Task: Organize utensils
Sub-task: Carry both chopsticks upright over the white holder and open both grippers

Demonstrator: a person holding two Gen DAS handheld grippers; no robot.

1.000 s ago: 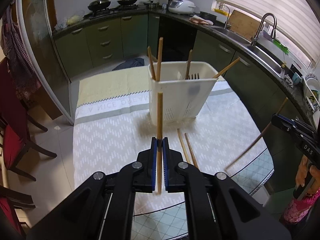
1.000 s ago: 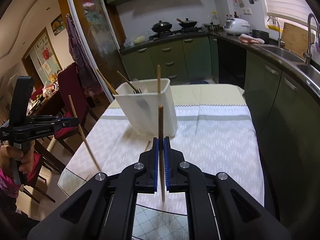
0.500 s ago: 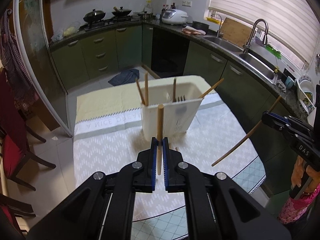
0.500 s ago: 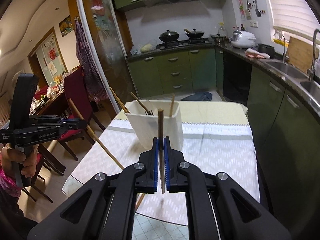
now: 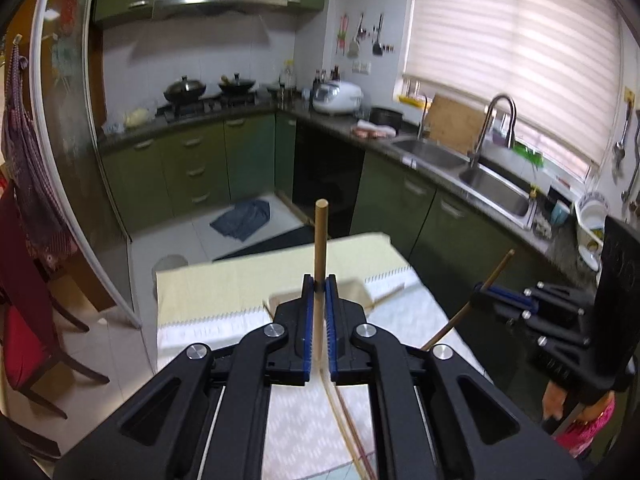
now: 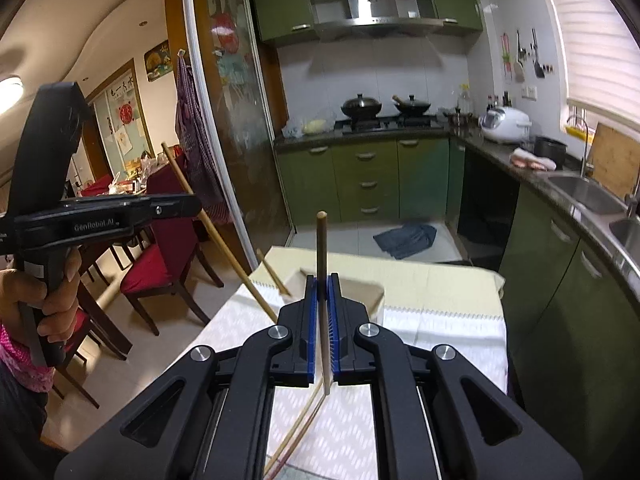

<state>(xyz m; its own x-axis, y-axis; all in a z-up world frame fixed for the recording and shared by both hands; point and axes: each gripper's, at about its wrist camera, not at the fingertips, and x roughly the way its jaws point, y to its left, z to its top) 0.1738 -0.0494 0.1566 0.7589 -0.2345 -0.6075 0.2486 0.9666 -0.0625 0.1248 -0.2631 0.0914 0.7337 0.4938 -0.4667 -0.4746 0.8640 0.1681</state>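
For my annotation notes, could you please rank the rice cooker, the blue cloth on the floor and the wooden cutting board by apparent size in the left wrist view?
1. Wooden cutting board, largest.
2. Blue cloth and rice cooker look much alike; the cloth perhaps slightly bigger. The cloth lies nearer the camera, so I would not rank them.

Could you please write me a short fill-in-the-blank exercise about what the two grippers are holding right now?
1. The left gripper is shut on a wooden ____.
2. The right gripper holds ____ chopstick between its pads.
3. Both held chopsticks poke up above a ____ utensil basket.
4. The pads on the fingers are ____.

Missing words: chopstick; one; white; blue
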